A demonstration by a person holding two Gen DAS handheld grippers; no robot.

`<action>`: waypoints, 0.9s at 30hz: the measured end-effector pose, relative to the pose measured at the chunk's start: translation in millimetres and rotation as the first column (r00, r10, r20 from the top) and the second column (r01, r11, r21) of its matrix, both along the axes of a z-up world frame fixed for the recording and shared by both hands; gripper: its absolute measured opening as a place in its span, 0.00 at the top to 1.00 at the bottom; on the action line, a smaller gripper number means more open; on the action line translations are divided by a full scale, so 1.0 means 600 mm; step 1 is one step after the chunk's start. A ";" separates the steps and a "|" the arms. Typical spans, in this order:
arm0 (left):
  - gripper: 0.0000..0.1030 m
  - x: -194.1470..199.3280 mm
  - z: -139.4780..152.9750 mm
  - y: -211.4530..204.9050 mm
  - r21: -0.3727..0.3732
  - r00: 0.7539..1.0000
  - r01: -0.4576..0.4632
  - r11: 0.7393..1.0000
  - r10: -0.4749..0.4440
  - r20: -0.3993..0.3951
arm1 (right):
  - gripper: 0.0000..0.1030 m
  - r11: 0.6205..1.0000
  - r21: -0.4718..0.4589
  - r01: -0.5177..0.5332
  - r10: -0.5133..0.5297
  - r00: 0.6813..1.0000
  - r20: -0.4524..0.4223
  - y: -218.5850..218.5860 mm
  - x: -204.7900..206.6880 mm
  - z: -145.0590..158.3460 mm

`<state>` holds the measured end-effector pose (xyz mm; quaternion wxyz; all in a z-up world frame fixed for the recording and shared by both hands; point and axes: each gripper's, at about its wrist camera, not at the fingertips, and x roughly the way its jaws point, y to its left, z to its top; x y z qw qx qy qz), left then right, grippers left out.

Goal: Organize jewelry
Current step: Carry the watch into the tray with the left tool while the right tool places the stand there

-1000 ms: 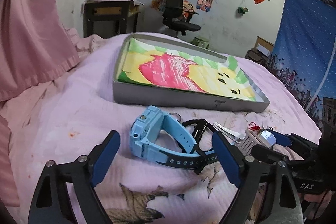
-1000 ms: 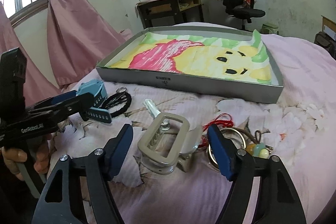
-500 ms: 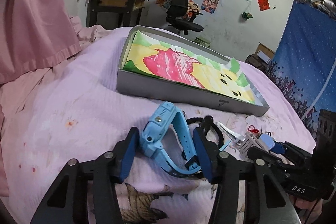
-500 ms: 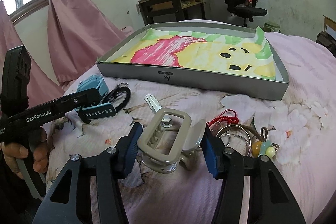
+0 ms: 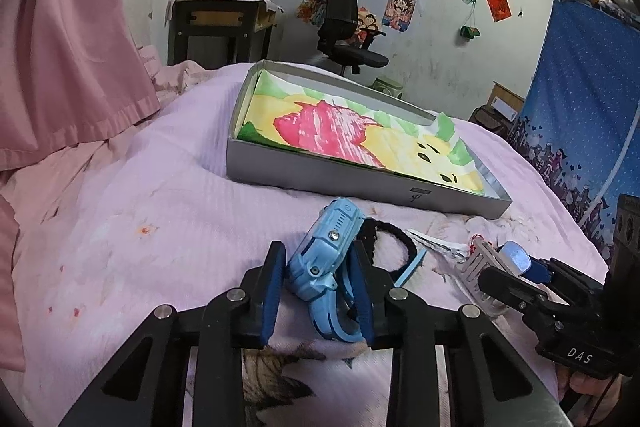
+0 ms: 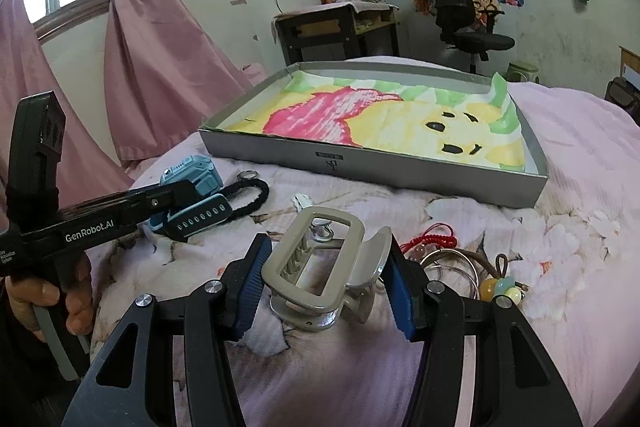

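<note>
My left gripper [image 5: 318, 285] is shut on a light blue watch [image 5: 326, 255], tilted up off the pink bedspread; the watch also shows in the right wrist view [image 6: 192, 187]. My right gripper [image 6: 326, 277] is shut on a beige hair claw clip [image 6: 320, 267], its pads pressing both sides. The grey tray [image 6: 372, 167] with a colourful drawing inside lies just beyond; it also shows in the left wrist view [image 5: 360, 183]. A black hair tie [image 6: 252, 197], a white hair clip [image 5: 436, 245], a red cord bracelet [image 6: 436, 241], metal bangles [image 6: 452, 265] and a beaded hair tie [image 6: 500, 285] lie on the bed.
The pink bedspread [image 5: 140, 227] runs left toward pink curtains [image 6: 152, 67]. A desk [image 6: 340, 27] and office chair [image 6: 464, 15] stand behind the bed. A blue hanging cloth [image 5: 580, 107] is on the right.
Both grippers closed from wide open. The left jaws closed on the blue watch and tilted it up. The right jaws closed on the beige claw clip.
</note>
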<state>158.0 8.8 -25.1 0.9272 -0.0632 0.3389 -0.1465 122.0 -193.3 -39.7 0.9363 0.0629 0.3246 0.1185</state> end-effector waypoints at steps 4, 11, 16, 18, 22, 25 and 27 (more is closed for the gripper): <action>0.71 -0.009 0.004 0.000 -0.011 1.000 0.009 1.000 -0.009 0.012 | 0.52 1.000 0.002 -0.008 0.008 1.000 0.027 0.001 -0.005 0.004; 0.71 -0.023 0.020 0.009 -0.064 0.998 -0.003 0.998 0.007 0.062 | 0.52 1.000 0.013 -0.007 0.006 0.996 0.092 -0.004 -0.013 0.021; 0.71 -0.022 0.037 0.014 -0.118 0.993 -0.002 0.993 0.015 0.113 | 0.52 1.000 0.031 0.001 -0.004 0.994 0.109 -0.008 -0.007 0.032; 0.71 -0.013 0.048 0.016 -0.152 0.992 0.005 0.988 0.014 0.123 | 0.52 0.999 0.050 0.007 -0.013 0.993 0.114 -0.014 0.001 0.039; 0.71 0.017 0.067 0.016 -0.184 0.990 0.002 0.983 0.024 0.140 | 0.52 0.997 0.082 0.014 -0.025 0.991 0.130 -0.027 0.027 0.054; 0.71 0.054 0.076 0.009 -0.196 0.990 -0.011 0.981 0.039 0.136 | 0.52 0.996 0.083 0.022 -0.033 0.989 0.142 -0.034 0.063 0.066; 0.71 0.081 0.078 0.001 -0.170 0.989 -0.030 0.985 0.054 0.135 | 0.52 0.996 0.080 0.036 -0.047 0.989 0.140 -0.039 0.095 0.070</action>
